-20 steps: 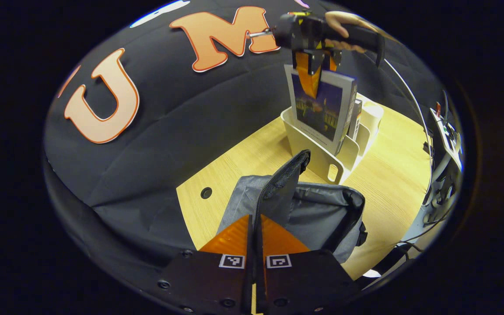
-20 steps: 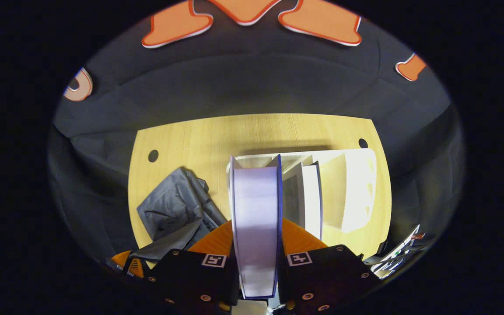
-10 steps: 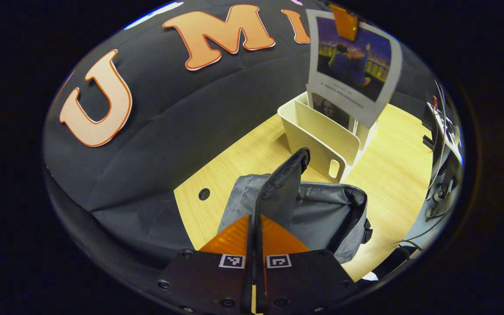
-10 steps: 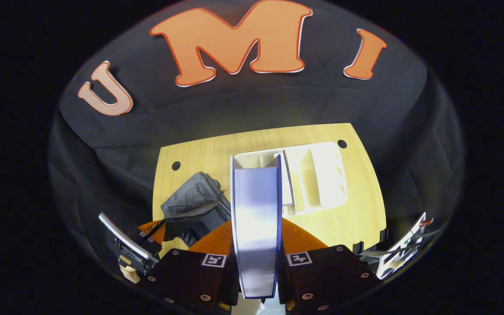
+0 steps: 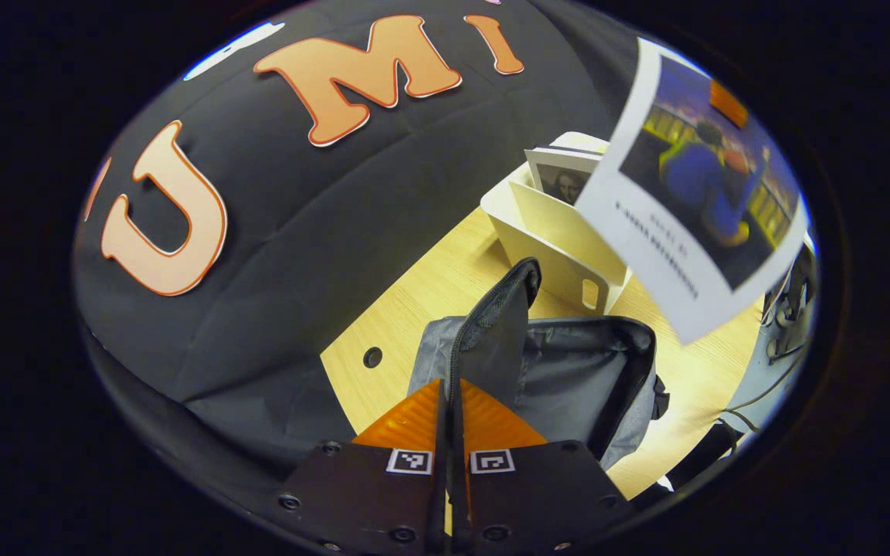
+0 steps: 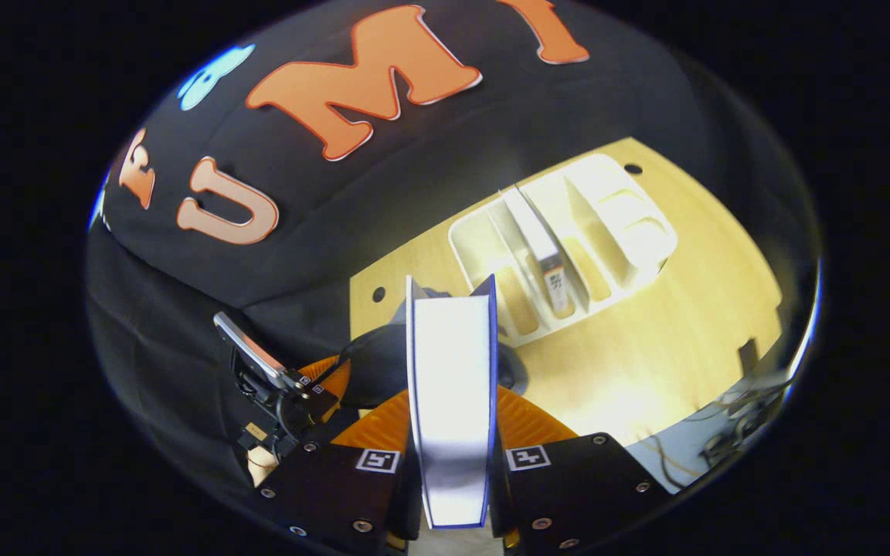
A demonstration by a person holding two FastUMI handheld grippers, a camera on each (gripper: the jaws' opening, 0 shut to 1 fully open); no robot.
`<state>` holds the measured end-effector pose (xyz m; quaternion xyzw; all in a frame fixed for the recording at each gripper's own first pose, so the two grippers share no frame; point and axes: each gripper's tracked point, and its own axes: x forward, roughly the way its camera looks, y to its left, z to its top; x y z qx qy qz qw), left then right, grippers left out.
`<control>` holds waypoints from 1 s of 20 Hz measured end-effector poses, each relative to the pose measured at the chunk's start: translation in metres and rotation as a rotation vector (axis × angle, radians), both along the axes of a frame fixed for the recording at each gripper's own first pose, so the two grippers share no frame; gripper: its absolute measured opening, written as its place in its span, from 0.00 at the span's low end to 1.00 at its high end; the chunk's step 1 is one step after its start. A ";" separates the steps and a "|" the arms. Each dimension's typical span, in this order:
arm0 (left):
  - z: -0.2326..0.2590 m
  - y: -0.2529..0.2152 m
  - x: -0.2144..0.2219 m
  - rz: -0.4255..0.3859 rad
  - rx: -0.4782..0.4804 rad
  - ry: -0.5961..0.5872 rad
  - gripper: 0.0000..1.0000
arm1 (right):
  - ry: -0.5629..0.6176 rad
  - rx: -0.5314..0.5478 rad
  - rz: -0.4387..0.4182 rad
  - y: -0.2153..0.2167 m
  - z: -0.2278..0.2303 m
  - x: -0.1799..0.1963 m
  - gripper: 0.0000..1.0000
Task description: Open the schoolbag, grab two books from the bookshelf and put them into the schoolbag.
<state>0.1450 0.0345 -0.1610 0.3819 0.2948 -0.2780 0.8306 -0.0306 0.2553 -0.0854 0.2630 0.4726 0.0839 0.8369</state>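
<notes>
In the left gripper view the grey schoolbag [image 5: 568, 378] lies open on the wooden table. My left gripper [image 5: 451, 390] is shut on its zippered flap [image 5: 503, 324] and holds it upright. A book [image 5: 692, 193] with a blue and white cover hangs in the air above the bag's right side, an orange finger [image 5: 727, 104] of the right gripper on its top. In the right gripper view my right gripper [image 6: 453, 395] is shut on that book [image 6: 451, 417], seen edge-on. The white bookshelf [image 6: 630, 232] lies beyond, with one book [image 6: 544, 255] in a slot. The bag [image 6: 375, 363] shows dark behind the held book.
The bookshelf [image 5: 561, 232] stands just behind the bag, a second book [image 5: 565, 177] upright in it. Bare table [image 6: 646, 340] lies right of the shelf. My left gripper [image 6: 290, 390] shows at lower left in the right gripper view. Cables and equipment [image 5: 785, 324] sit past the table's right edge.
The right gripper has lifted the book clear of the bookshelf and carried it toward the bag, tilting it. The left gripper keeps hold of the flap, almost still.
</notes>
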 end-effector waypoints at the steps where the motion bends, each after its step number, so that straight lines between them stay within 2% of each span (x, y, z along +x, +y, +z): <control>1: 0.001 -0.001 0.000 -0.002 -0.001 0.001 0.04 | 0.015 0.068 -0.020 0.008 -0.016 -0.001 0.35; 3: 0.001 -0.002 0.001 -0.005 0.005 0.003 0.04 | 0.050 0.186 -0.067 0.022 -0.050 0.000 0.35; 7: 0.008 -0.003 0.000 -0.014 0.025 -0.008 0.04 | 0.083 0.336 -0.166 0.049 -0.113 0.014 0.35; 10: 0.013 -0.007 0.001 -0.014 0.024 -0.013 0.04 | 0.059 0.383 -0.240 0.065 -0.148 0.027 0.35; 14: 0.024 -0.016 -0.002 -0.036 0.015 -0.019 0.04 | 0.107 0.460 -0.263 0.105 -0.186 0.031 0.35; 16: 0.029 -0.019 -0.003 -0.057 0.039 -0.036 0.04 | 0.097 0.499 -0.265 0.121 -0.191 0.034 0.35; 20: 0.036 -0.025 -0.009 -0.074 0.042 -0.030 0.02 | 0.049 0.549 -0.333 0.145 -0.203 0.061 0.35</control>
